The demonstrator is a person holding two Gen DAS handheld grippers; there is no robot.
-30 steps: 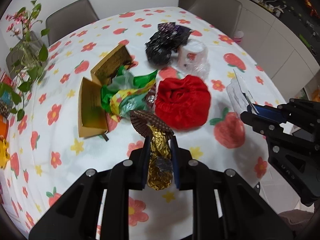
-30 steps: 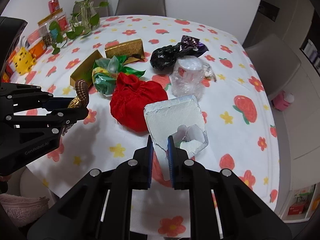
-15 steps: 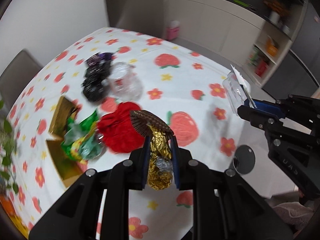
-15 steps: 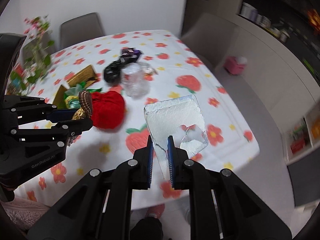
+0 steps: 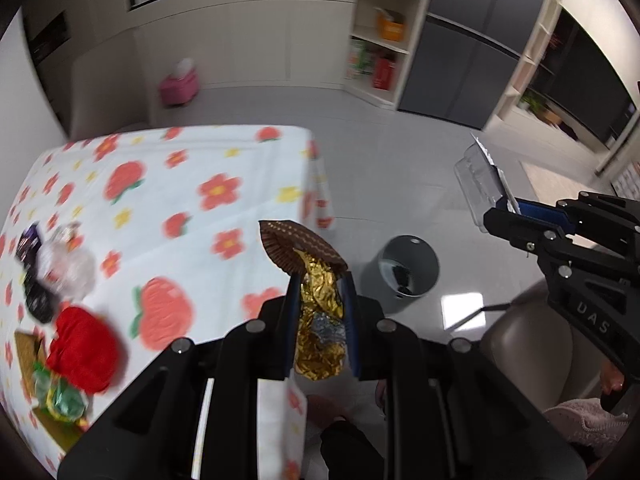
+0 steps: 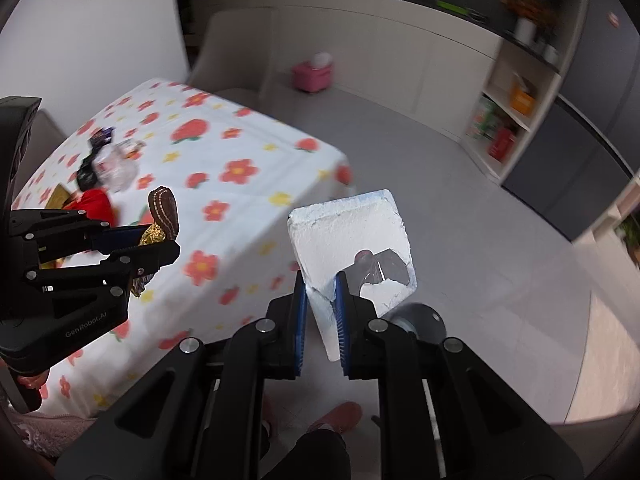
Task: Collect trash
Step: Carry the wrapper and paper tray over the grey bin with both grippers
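My left gripper is shut on a gold foil wrapper with a brown paper cup on top, held past the table's corner above the floor. It also shows in the right wrist view. My right gripper is shut on a clear plastic tray with a torn white lid, also off the table; the tray shows in the left wrist view. A grey trash bin stands on the floor just right of the left gripper; its rim peeks out behind the tray.
The flowered table lies at the left with a red pouch, green wrappers, a gold box, a clear cup and black wrappers. A brown chair seat is at the right. My feet are below.
Both grippers have swung right, away from the table top and out over the floor, still holding their trash. The trash bin has come into view.
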